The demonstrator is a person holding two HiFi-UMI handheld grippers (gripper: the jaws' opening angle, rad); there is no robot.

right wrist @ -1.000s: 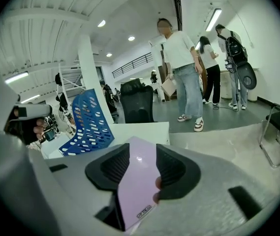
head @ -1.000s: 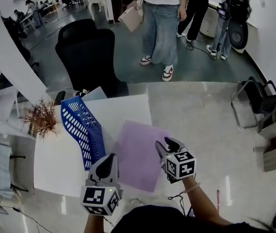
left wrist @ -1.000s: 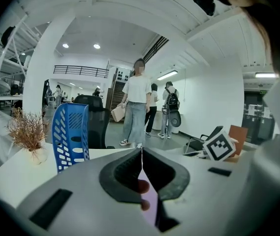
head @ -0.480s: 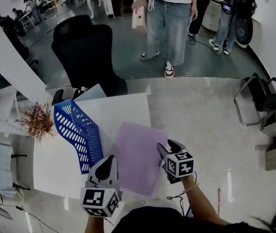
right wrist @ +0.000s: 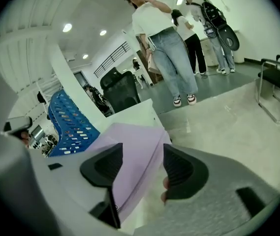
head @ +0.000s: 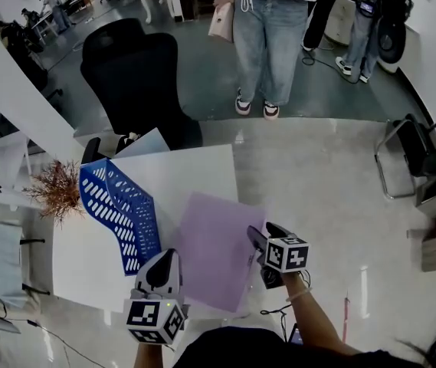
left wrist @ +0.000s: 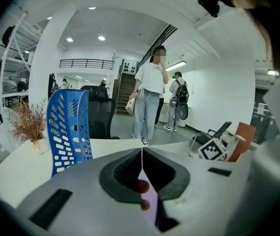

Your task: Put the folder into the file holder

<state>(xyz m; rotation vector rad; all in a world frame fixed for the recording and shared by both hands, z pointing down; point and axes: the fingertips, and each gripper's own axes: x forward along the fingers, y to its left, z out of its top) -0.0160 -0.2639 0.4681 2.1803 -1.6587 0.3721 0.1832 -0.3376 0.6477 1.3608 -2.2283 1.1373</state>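
Note:
A pale purple folder (head: 216,248) lies on the white table (head: 87,259), its right part jutting past the table's edge. The blue perforated file holder (head: 116,209) stands just left of it, tilted. My left gripper (head: 168,257) is shut on the folder's near left edge; in the left gripper view the folder (left wrist: 148,200) shows as a thin sheet between the closed jaws (left wrist: 141,154). My right gripper (head: 263,234) is at the folder's right edge. Its jaws (right wrist: 142,150) are opening, with the folder (right wrist: 135,156) lying loose between them and the pads off it.
A black office chair (head: 137,83) stands behind the table. A dried plant (head: 57,190) sits at the table's left end. People (head: 271,37) stand on the floor beyond. A black metal chair (head: 421,156) is at the right.
The right gripper's jaws have spread apart around the folder's edge. The left gripper keeps its hold. The person in jeans has shifted at the back.

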